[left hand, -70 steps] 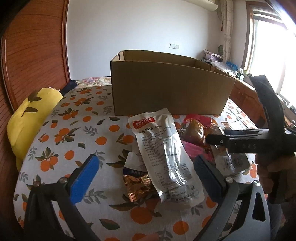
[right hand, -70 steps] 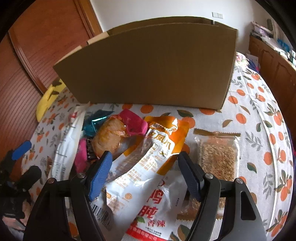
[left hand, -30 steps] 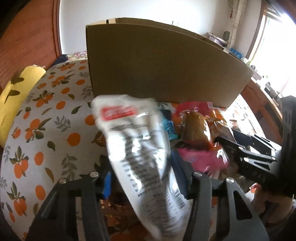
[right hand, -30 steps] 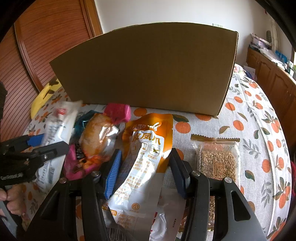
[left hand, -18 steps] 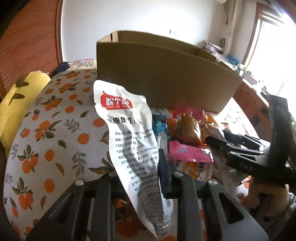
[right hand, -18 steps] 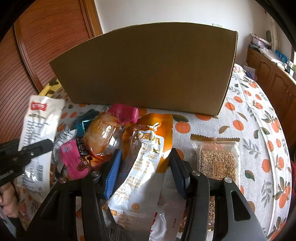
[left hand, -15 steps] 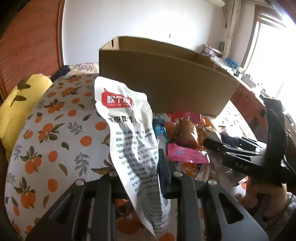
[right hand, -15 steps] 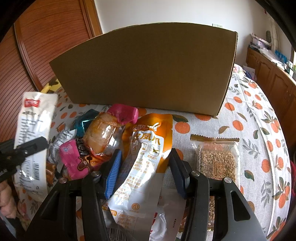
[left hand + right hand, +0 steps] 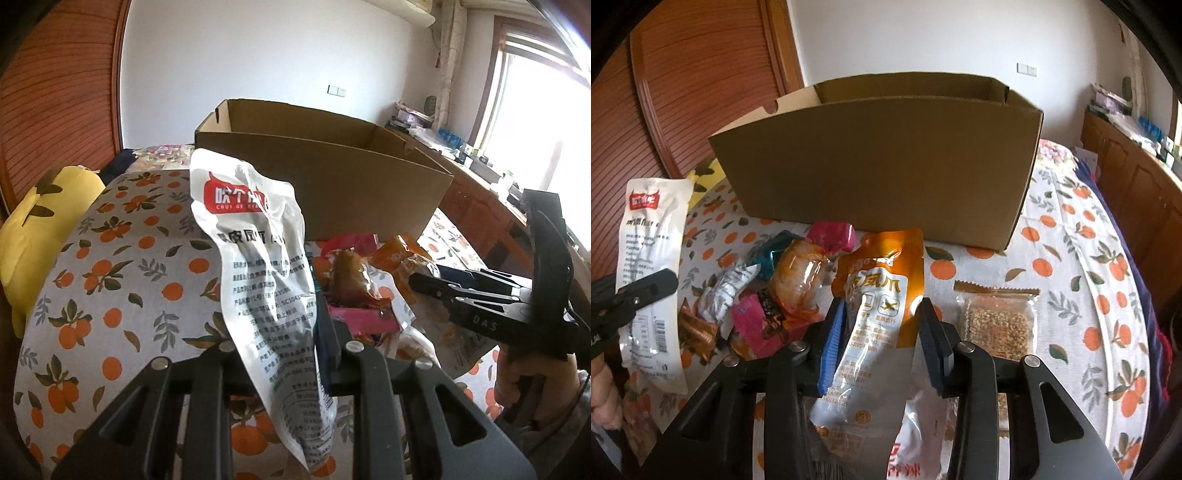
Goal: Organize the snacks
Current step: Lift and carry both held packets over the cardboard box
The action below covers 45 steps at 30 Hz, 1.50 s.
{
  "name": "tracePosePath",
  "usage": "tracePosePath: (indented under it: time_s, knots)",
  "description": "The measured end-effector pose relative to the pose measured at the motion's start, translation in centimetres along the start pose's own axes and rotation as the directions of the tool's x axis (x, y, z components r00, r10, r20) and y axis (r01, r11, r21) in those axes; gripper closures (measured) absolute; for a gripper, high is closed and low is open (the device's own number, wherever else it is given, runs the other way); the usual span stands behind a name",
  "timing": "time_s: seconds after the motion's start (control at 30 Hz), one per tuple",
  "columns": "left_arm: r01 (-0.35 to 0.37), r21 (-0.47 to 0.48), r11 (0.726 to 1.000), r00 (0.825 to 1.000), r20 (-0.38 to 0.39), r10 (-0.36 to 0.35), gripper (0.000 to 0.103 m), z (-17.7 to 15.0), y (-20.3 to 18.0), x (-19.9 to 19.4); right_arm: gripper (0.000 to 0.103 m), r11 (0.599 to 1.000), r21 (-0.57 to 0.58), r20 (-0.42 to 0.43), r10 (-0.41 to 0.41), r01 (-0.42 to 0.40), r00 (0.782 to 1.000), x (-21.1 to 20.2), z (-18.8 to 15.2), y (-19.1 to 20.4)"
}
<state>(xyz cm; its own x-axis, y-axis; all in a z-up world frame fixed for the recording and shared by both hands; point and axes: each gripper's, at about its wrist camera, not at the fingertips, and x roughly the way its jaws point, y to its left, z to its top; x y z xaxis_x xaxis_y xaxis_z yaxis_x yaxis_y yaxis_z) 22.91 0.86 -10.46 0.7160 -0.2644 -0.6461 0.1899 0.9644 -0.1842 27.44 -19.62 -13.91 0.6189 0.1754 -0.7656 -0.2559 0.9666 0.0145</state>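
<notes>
My left gripper (image 9: 280,332) is shut on a long white snack bag with a red label (image 9: 258,266) and holds it up off the table, in front of the open cardboard box (image 9: 325,184). The same bag shows at the left of the right wrist view (image 9: 650,273). My right gripper (image 9: 882,332) is shut on an orange and white snack pouch (image 9: 882,291) and has it lifted above the pile, in front of the box (image 9: 879,166). The right gripper also shows at the right of the left wrist view (image 9: 480,295).
A pile of snacks lies on the orange-print tablecloth (image 9: 1089,295): a clear pack with brown food (image 9: 801,280), a pink pack (image 9: 761,325), a teal wrapper (image 9: 772,254), a grain bar pack (image 9: 997,317). A yellow cushion (image 9: 40,214) lies at the left edge.
My left gripper has closed on the white bag and raised it off the table. My right gripper has closed on the orange pouch and lifted it; both views now look over the box rim.
</notes>
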Motion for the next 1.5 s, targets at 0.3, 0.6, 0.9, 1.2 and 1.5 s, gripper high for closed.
tracePosePath:
  time_s: [0.3,0.6,0.9,1.2,1.5]
  knots:
    - [0.014,0.019,1.0,1.0,0.02,-0.014,0.083,0.4,-0.6,-0.6,0.065,1.0,-0.006,0.054,0.014,-0.013,0.998,-2.8,-0.1,0.0]
    - [0.039,0.027,0.999,0.998,0.048,-0.04,0.083,1.3,-1.0,-1.5,0.065,0.999,-0.028,0.114,0.032,-0.029,0.993,-5.5,0.4,0.5]
    - [0.065,0.059,0.996,0.993,0.094,-0.071,0.083,3.4,-1.4,-1.9,0.064,0.999,-0.038,0.159,0.041,-0.036,0.986,-7.4,1.1,0.5]
    - [0.069,0.107,0.992,0.99,0.113,-0.082,0.083,6.1,-1.6,-1.2,0.064,0.998,-0.053,0.199,0.056,-0.047,0.978,-7.9,3.0,0.2]
    - [0.061,0.164,0.985,0.988,0.133,-0.083,0.083,10.3,-1.9,0.6,0.064,0.992,-0.117,0.272,0.081,-0.051,0.959,-7.9,7.7,0.2]
